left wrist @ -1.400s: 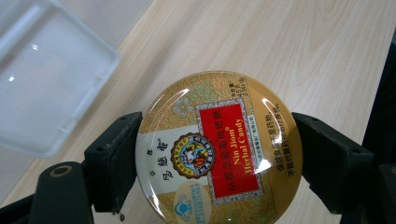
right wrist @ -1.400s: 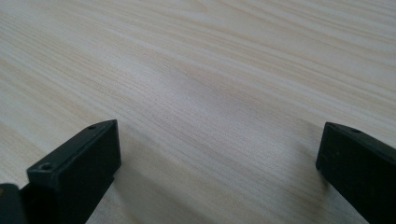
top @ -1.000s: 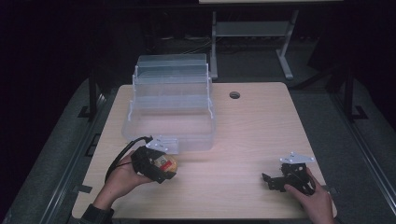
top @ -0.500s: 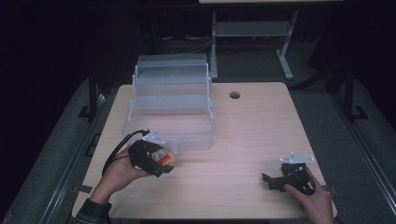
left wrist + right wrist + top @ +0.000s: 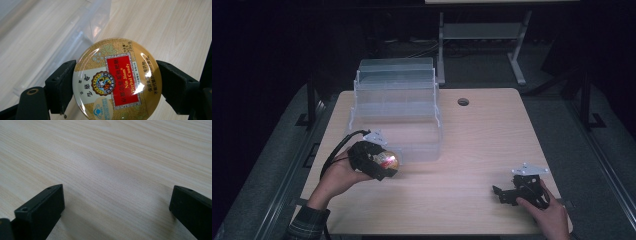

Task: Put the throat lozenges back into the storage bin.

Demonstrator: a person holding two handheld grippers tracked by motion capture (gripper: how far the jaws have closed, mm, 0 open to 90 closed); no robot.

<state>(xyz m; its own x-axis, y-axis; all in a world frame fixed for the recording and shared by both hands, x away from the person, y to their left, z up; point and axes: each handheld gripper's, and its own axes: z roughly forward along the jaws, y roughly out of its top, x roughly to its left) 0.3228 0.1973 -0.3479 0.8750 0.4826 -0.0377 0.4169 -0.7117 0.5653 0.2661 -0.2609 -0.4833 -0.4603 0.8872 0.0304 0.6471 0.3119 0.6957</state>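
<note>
A round gold and red candy tin [image 5: 117, 79] sits clamped between the two black jaws of my left gripper [image 5: 110, 82], its printed lid facing the camera. From above, that gripper [image 5: 382, 162] hovers with the tin [image 5: 388, 160] at the front left corner of a clear plastic tiered organiser box [image 5: 397, 112]. The box's transparent corner [image 5: 96, 22] lies just beyond the tin. My right gripper [image 5: 507, 194] rests low near the table's front right, and its jaws stand wide apart over bare wood [image 5: 117, 202] with nothing between them.
The light wooden table [image 5: 482, 145] has a round cable hole [image 5: 463, 102] at the back. A metal stand [image 5: 477, 35] rises behind the table. Dark floor surrounds it on all sides.
My left gripper has carried the tin up and back-left, closer to the clear box's front corner. The right gripper has stayed in place.
</note>
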